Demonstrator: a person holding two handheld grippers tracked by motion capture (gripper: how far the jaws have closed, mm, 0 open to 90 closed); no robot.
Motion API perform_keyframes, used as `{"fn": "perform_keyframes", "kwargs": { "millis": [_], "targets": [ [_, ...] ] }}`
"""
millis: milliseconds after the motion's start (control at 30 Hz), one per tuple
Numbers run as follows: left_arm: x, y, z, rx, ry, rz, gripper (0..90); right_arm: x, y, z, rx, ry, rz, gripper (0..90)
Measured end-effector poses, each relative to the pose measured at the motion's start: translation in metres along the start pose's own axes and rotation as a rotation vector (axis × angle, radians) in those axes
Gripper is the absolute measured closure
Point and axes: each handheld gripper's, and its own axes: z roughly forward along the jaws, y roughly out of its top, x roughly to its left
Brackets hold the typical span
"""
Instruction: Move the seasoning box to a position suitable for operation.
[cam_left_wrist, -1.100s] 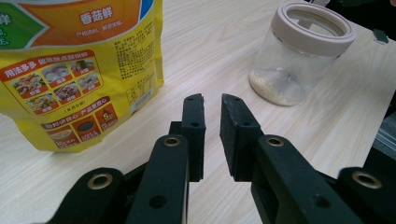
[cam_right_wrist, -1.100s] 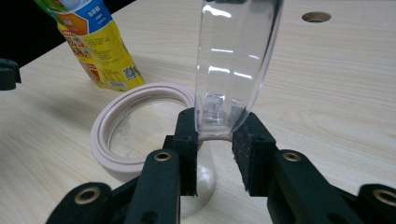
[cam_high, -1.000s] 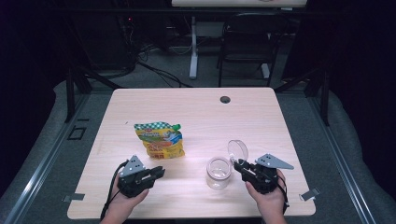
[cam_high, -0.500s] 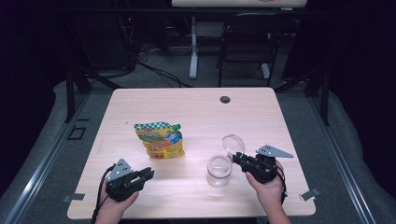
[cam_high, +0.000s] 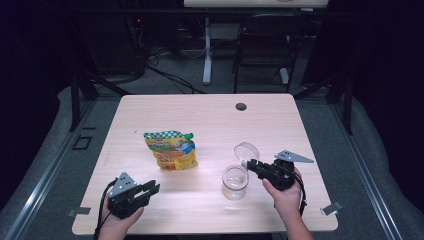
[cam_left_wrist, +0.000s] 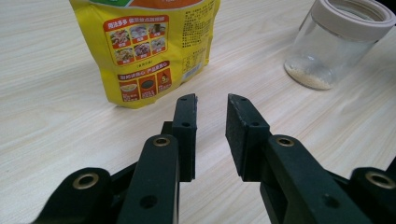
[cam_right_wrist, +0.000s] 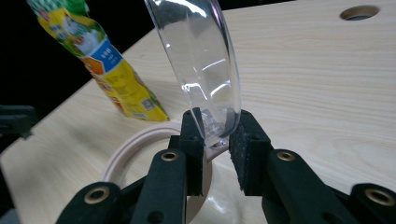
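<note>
Right gripper (cam_high: 253, 165) sits at the 4 o'clock part of the table (cam_high: 210, 117), jaws pinched on the lower edge of a clear plastic lid (cam_high: 246, 151). In the right gripper view the lid (cam_right_wrist: 198, 60) stands nearly on edge, tilted, rising from between the jaws toward 12 o'clock; the gripper (cam_right_wrist: 215, 135) has it clamped at the rim.

Jar (cam_high: 235, 181) stands upright just at 8 o'clock of that gripper, mouth open, lid hinged or attached at the rim: cannot tell which. In the left gripper view the jar (cam_left_wrist: 338, 42) is clear glass or plastic with a pale beige collar and a thin layer of pale grains in the bottom. The beige rim (cam_right_wrist: 140, 149) shows right below the right jaws.

Left gripper (cam_high: 152, 189) is at the table's 7 o'clock corner, resting low near the front edge, jaws narrowly apart and holding nothing (cam_left_wrist: 211, 105).

Yellow pouch (cam_high: 171, 149) lies flat near table centre, at 1 o'clock from the left gripper and well apart from the jar. Green checked top, spout cap at its upper right corner. Back panel (cam_left_wrist: 144, 46) has small food photos in an orange frame plus Chinese print and a barcode; characters too small to read. No brand legible.

Cable grommet hole (cam_high: 241, 106) at the table's 12 o'clock edge.
</note>
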Motion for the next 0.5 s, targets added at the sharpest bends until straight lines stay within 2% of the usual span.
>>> {"fn": "perform_keyframes", "kwargs": {
  "millis": [67, 200, 300, 367, 500],
  "targets": [
    [0.0009, -0.0002, 0.0001, 0.0, 0.003, 0.001, 73.1, -0.002, 0.0009, 0.0001, -0.001, 0.03, 0.038, 76.1],
    [0.0034, -0.0007, 0.0005, 0.008, 0.014, -0.004, 73.0, -0.0038, 0.0012, 0.0016, 0.003, 0.03, 0.047, 76.1],
    [0.0053, -0.0005, 0.0, 0.009, 0.018, 0.002, 74.0, -0.0058, 0.001, 0.0029, 0.007, 0.017, 0.045, 76.0],
    [0.0065, -0.0002, 0.0002, 0.004, 0.024, 0.002, 74.3, -0.007, 0.0008, 0.0032, 0.004, 0.024, 0.051, 75.9],
    [0.0104, -0.0004, 0.0021, 0.003, 0.026, -0.008, 73.7, -0.0061, 0.0008, 0.0029, 0.007, 0.013, 0.024, 75.8]
  ]
}}
